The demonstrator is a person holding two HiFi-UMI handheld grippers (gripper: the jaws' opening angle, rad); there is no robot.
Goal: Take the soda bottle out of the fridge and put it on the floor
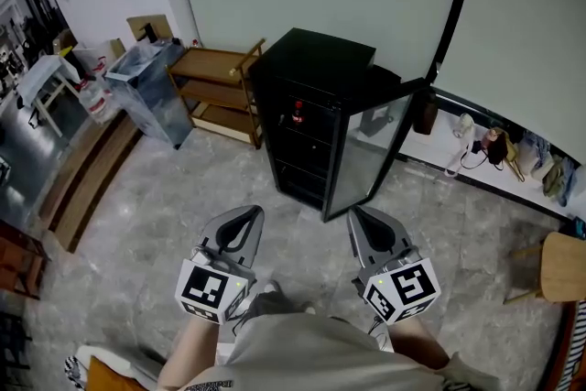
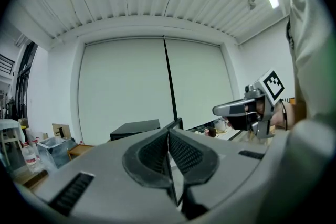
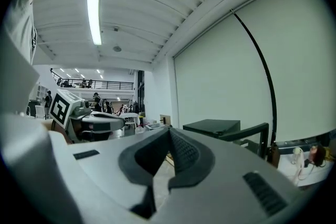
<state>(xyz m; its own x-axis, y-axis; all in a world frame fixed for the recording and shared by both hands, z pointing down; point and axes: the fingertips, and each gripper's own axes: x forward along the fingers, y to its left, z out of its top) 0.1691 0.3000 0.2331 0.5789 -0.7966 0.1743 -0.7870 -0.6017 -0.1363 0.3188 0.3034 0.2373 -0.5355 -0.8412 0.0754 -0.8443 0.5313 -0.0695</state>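
We hold two grey-shelled grippers, left gripper [image 1: 248, 215] and right gripper [image 1: 360, 217], with black ribbed pads [image 2: 185, 155]. Behind each one's jaws sits a black-and-white marker cube [image 1: 209, 288]. Our clothing [image 1: 302, 352] is pale grey-beige.

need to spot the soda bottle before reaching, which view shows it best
The head view: the soda bottle sits, small, on an upper shelf inside the open fridge. The left and right gripper views catch only the fridge's outside, not the bottle.

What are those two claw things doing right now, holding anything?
Left gripper: closed, jaws together, holding nothing.
Right gripper: closed, jaws together, holding nothing.
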